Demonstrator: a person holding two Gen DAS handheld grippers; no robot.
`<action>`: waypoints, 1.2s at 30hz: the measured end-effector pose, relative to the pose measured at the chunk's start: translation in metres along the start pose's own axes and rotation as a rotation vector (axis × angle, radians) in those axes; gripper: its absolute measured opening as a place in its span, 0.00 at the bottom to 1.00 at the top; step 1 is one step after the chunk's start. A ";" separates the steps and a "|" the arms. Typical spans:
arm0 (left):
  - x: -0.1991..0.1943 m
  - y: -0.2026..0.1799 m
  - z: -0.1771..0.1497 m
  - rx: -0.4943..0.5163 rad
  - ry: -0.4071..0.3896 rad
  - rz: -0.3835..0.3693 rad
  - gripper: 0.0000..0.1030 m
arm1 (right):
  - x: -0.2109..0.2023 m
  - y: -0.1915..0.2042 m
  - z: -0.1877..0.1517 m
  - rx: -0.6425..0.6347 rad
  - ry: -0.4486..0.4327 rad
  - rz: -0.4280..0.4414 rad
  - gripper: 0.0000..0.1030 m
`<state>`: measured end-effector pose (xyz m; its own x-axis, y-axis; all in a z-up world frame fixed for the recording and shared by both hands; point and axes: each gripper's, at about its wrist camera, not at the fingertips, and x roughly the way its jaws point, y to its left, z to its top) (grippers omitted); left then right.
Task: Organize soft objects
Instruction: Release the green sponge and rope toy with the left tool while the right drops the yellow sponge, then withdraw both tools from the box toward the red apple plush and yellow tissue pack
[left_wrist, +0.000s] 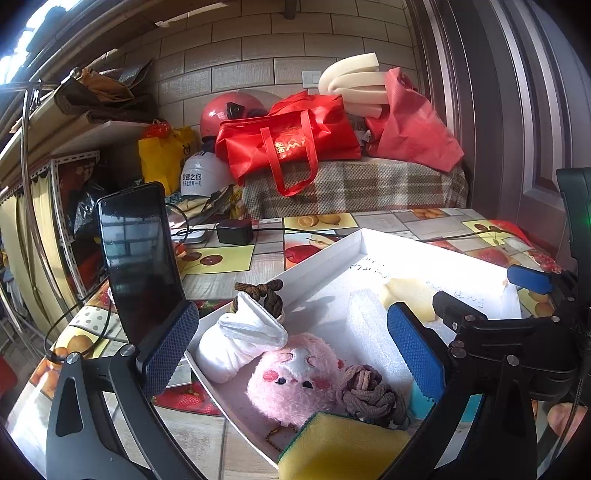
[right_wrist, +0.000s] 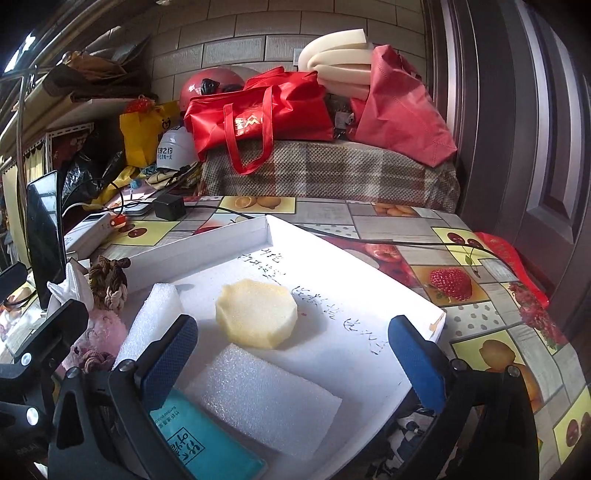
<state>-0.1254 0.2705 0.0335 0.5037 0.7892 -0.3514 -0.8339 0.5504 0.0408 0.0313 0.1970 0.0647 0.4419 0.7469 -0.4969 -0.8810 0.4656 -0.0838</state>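
A shallow white box (left_wrist: 321, 254) on the table holds the soft things. In the left wrist view a rolled white cloth (left_wrist: 240, 339), a pink plush toy (left_wrist: 295, 380), a brown knotted rope (left_wrist: 369, 391) and a yellow sponge (left_wrist: 340, 446) lie at its near end. My left gripper (left_wrist: 293, 347) stands open above them, holding nothing. In the right wrist view my right gripper (right_wrist: 293, 362) is open over a flat white foam sheet (right_wrist: 266, 398), its pads clear of it. A pale yellow foam disc (right_wrist: 256, 314), a white foam block (right_wrist: 151, 325) and a teal packet (right_wrist: 199, 439) lie nearby.
A dark phone (left_wrist: 140, 258) stands upright left of the box. A black adapter (left_wrist: 234, 232) and its cable lie behind it on the fruit-print tablecloth (right_wrist: 480, 295). Red bags (left_wrist: 288, 144) and helmets crowd the back, and a door (right_wrist: 535, 147) closes the right side.
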 end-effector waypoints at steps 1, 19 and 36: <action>0.000 0.000 0.000 0.000 0.000 0.000 1.00 | 0.000 0.001 0.000 0.000 -0.002 -0.002 1.00; -0.017 0.005 0.001 -0.043 -0.036 -0.003 1.00 | -0.025 0.006 -0.007 -0.015 -0.074 -0.082 1.00; -0.065 0.001 -0.018 -0.062 -0.081 -0.006 1.00 | -0.071 0.029 -0.031 -0.115 -0.121 -0.075 1.00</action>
<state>-0.1635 0.2148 0.0398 0.5232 0.8068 -0.2745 -0.8419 0.5392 -0.0197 -0.0310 0.1434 0.0709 0.5182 0.7671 -0.3782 -0.8552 0.4700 -0.2185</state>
